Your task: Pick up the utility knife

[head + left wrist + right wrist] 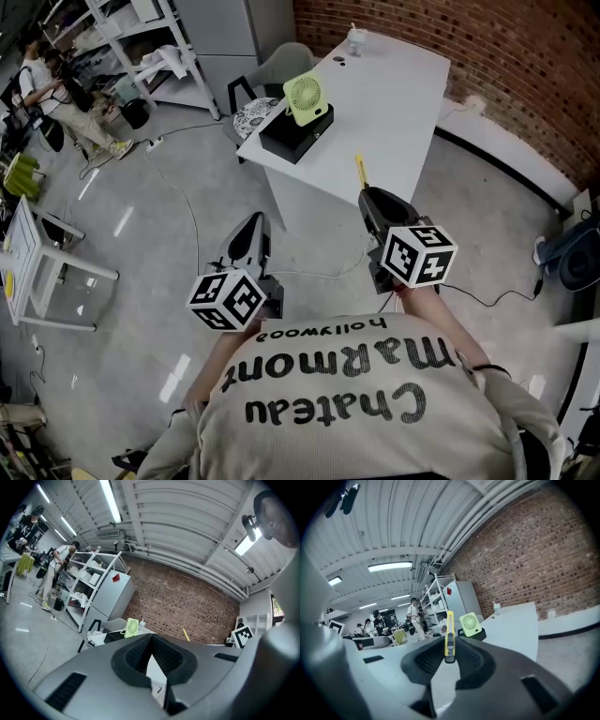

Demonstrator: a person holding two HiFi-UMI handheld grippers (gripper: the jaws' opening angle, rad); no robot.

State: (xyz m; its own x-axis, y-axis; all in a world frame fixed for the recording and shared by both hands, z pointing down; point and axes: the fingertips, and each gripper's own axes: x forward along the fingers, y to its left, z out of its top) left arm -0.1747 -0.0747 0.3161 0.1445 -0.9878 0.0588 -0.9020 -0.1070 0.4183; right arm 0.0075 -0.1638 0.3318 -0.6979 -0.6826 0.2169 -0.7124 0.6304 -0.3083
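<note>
The yellow utility knife (pixel 449 637) stands upright between the jaws of my right gripper (pixel 450 656), which is shut on its lower end. In the head view the knife (pixel 360 172) sticks out past the right gripper (pixel 373 201), held in the air just off the near edge of the white table (pixel 394 94). My left gripper (pixel 251 231) hangs level over the floor to the left. Its jaws (pixel 151 639) meet at the tips with nothing in them. The left gripper view also catches the knife (pixel 186 635) off to the right.
A green fan (pixel 304 97) sits on a black box (pixel 292 138) at the table's left edge, and a cup (pixel 356 39) at the far end. A chair (pixel 281 64), white shelving (pixel 150 42), people (pixel 56 94) and a small white table (pixel 37 267) stand on the left. Cables cross the floor.
</note>
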